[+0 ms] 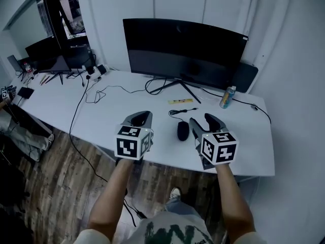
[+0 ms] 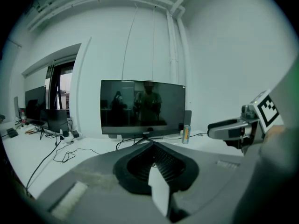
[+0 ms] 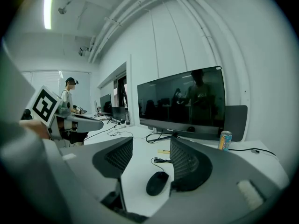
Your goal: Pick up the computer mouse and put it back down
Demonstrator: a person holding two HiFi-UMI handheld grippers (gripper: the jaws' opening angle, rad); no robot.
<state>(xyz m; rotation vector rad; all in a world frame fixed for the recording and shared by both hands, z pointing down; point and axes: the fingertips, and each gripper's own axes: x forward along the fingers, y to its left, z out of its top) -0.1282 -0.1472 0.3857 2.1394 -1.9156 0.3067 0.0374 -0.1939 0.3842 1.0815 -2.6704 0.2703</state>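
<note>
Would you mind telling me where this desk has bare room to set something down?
Bare: the desk stretch between the cable loop and the yellow strip; also the right end, in front of the can. Crowded: the far left by the small monitor, and around the mouse beside the right tool.

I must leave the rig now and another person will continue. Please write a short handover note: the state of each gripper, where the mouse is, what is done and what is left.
Left gripper: shut, empty, at the near edge of the table.
Right gripper: open, empty, close to the mouse but not touching it.
Mouse: flat on the table in front of the monitor, cable attached.
Done: the approach only; the mouse is not lifted.
Left: grip the mouse, lift it, put it back down.
</note>
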